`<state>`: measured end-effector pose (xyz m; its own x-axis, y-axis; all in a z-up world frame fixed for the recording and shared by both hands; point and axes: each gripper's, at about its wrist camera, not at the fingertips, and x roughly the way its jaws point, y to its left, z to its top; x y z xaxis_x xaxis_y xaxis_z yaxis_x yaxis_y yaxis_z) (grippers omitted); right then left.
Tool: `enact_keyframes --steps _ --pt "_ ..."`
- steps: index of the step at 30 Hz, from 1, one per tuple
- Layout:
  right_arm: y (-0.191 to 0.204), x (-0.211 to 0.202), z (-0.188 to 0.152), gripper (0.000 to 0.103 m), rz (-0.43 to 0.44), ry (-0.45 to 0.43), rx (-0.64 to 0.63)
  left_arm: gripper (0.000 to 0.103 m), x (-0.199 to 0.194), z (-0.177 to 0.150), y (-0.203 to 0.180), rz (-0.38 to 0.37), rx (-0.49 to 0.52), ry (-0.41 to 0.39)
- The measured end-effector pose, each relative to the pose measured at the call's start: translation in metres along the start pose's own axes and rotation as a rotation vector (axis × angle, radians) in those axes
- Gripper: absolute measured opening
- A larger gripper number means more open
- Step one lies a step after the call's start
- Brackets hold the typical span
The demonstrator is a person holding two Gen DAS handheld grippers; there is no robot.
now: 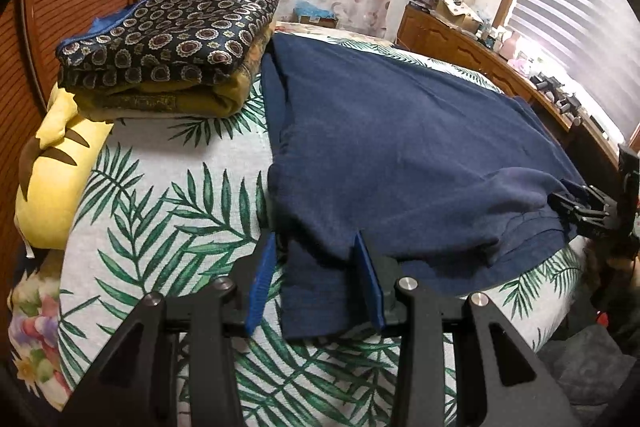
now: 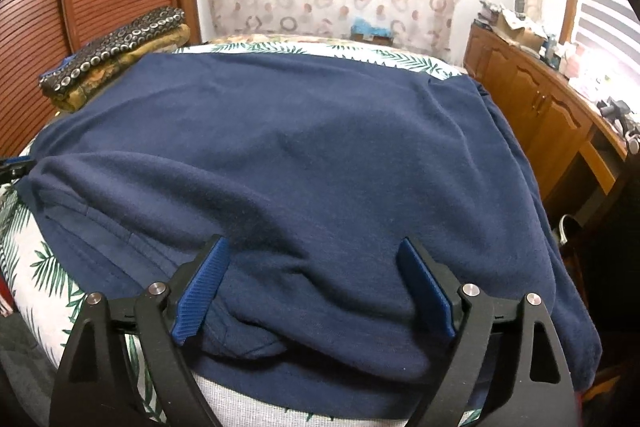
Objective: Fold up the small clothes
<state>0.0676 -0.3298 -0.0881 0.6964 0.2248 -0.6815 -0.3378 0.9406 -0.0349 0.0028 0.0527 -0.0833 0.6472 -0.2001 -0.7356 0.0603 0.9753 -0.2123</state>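
A navy blue garment (image 1: 400, 147) lies spread on the leaf-print bed (image 1: 168, 211), with its near layers folded over and bunched. It fills the right wrist view (image 2: 304, 155). My left gripper (image 1: 316, 243) is open, its blue pads straddling the garment's near left corner. My right gripper (image 2: 314, 247) is open, its pads wide apart around the bunched near edge. It also shows at the far right of the left wrist view (image 1: 576, 205), at the garment's right edge.
A stack of folded patterned clothes (image 1: 172, 39) sits at the bed's far left, also in the right wrist view (image 2: 116, 55). A yellow plush pillow (image 1: 56, 167) lies at the left edge. A wooden dresser (image 2: 536, 107) with clutter stands on the right.
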Motion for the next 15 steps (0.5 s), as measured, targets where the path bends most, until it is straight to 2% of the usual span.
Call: enact_keyframes --steps 12,15 --pt "0.0014 0.0020 0.0013 0.089 -0.003 -0.004 0.016 0.038 0.0027 0.0018 -0.0011 -0.017 0.022 -0.015" --pt "0.0024 0.0025 0.0015 0.089 -0.006 -0.003 0.016 0.030 0.0036 0.0028 0.0006 -0.028 0.023 -0.021"
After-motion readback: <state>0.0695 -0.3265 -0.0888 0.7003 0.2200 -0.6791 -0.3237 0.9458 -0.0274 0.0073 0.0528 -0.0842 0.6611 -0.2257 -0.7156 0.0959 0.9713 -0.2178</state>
